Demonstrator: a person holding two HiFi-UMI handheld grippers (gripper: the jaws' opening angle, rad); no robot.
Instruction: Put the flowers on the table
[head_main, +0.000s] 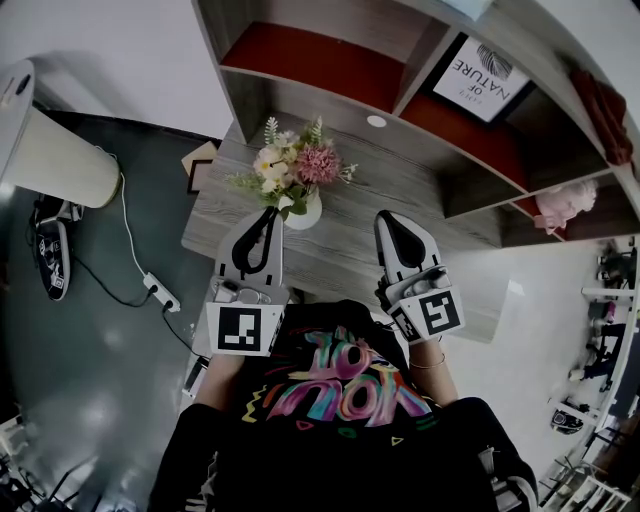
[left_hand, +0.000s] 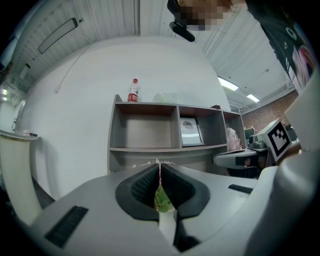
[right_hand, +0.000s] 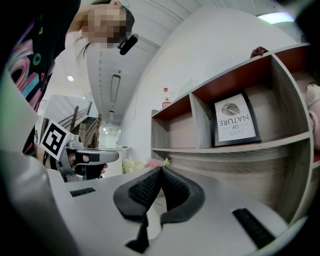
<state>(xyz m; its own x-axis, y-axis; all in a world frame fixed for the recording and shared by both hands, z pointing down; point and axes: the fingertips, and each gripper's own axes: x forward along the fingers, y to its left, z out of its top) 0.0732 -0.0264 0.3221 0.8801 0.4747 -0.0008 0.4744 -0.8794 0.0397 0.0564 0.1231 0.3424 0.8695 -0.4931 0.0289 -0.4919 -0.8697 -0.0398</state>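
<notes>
Shirt (head_main: 340, 390): person's printed top, bottom of head view, both arms reach forward from it.
Shelf unit (head_main: 330, 60): grey with red backs, stands at far edge of counter.
Counter (head_main: 400, 215): grey wood grain, carries the vase.
Left tool (head_main: 269, 211): clenched, tips meet with nothing pinched that I can make out; green leaf and white vase show through the gap under the tips in the left gripper view; tip just beside vase, contact unclear.
Right tool (head_main: 386, 216): clenched, empty, over bare counter, apart from vase.
Flowers (head_main: 292, 165): pink, cream and green bunch, upright in vase, already on counter near its left end.
Vase (head_main: 306, 214): small, white, rounded.
Handling: blooms soft, crushable; vase likely smooth, slippery, breakable, top-heavy.
Hold: vase body or neck, not stems or petals.
</notes>
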